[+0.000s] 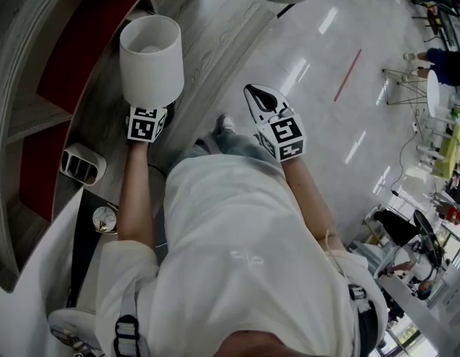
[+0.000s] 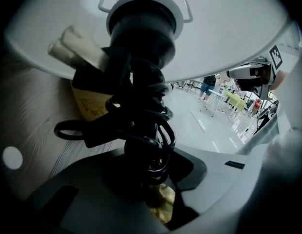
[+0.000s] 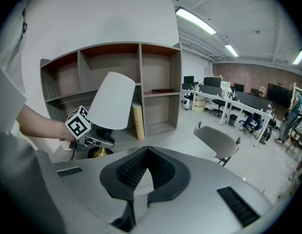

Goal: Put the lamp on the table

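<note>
Two grippers in shot, and the left gripper is the busy one, tucked under the white shade of the lamp. Its own view looks straight up the lamp's dark stem, with black cord looped round and round it and the shade filling the top of the picture. The stem sits right between the jaws, but they stand apart around it. There is a gap beside the brass lower part, so no squeeze on it. The lamp is down on the wood-grain worktop, just in front of the open shelf unit. Its brass base shows below the left gripper, though how squarely it sits I cannot tell.

Over to the right gripper: it is held out over the shiny floor, well apart from the lamp, jaws clenched tip to tip with nothing between them.

Also on the worktop are a white slotted holder and a small round clock, both nearer the person than the lamp. A grey chair stands on the open floor.
</note>
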